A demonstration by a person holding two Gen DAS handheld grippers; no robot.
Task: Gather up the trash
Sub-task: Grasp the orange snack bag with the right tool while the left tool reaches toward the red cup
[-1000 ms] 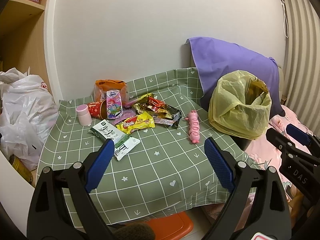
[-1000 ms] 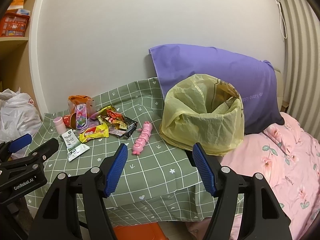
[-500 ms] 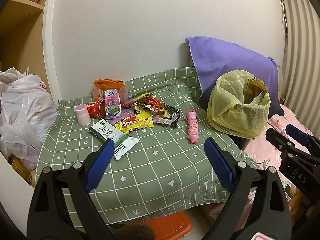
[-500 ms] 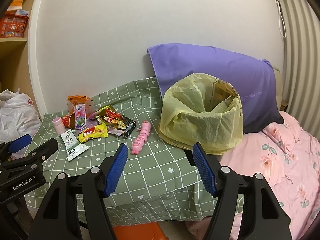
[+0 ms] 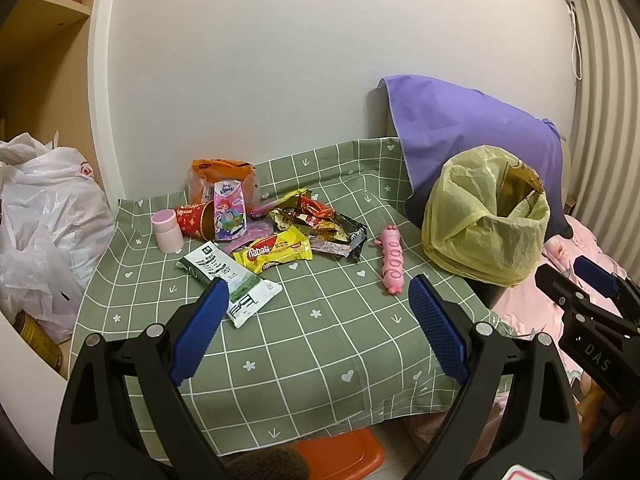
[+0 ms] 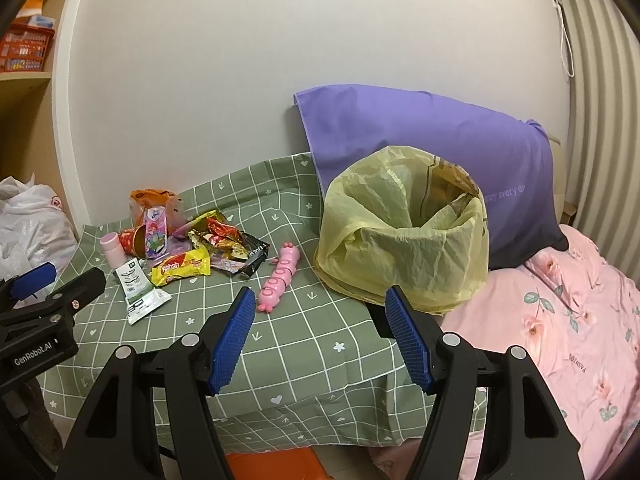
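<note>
Holding our left gripper [image 5: 316,312] and right gripper [image 6: 320,332] spread wide and unloaded, we hover at the green tablecloth's [image 5: 320,344] near edge. Wrappers [image 5: 276,240] crowd its far side, left of the yellow-lined bin [image 6: 408,240].

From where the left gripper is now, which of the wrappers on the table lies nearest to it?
The white and green wrapper, the flat one with black print. It lies just past the left gripper, in front of the yellow wrapper and the rest of the pile.

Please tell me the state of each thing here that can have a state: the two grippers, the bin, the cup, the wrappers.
left gripper: open, empty
right gripper: open, empty
yellow-lined bin: upright, mouth open
red paper cup: lying on its side
yellow Nabati wrapper: lying flat
pink bottle: upright, capped
</note>
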